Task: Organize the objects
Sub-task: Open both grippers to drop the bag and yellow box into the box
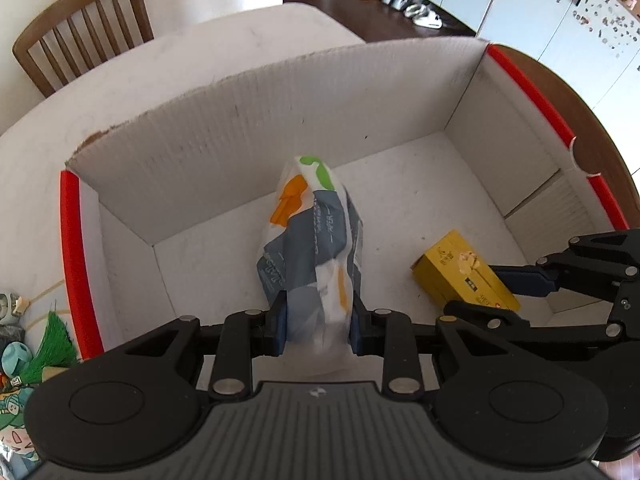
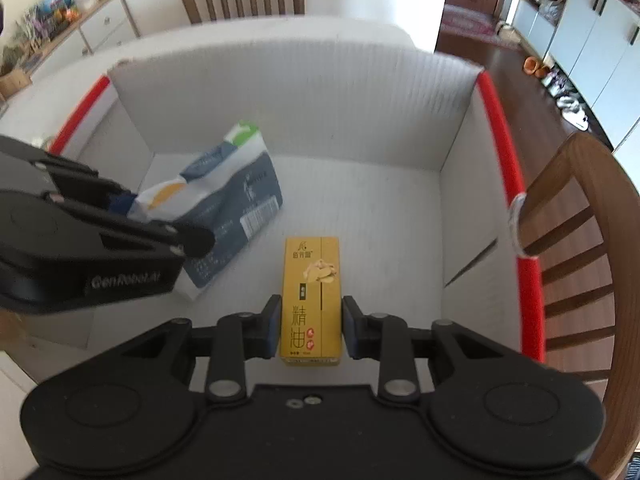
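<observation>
Box (image 1: 248, 128) fills mid-frame, two items inside. Left gripper (image 1: 318, 322) clamps tissue pack (image 1: 312, 248), center, low over floor. Right gripper (image 2: 310, 326) straddles yellow carton (image 2: 311, 292), pads about touching; grip unclear. Clutter (image 1: 24, 332) lower left probably still unsorted.

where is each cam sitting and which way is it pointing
Left wrist: rides on the left claw, looking forward and down into the cardboard box; its claw is shut on a tissue pack, and the right claw shows at right.
Right wrist: rides on the right claw, looking down into the same box; its fingers flank a yellow carton with a slight gap.
Shared: box, tissue pack, yellow carton.
</observation>
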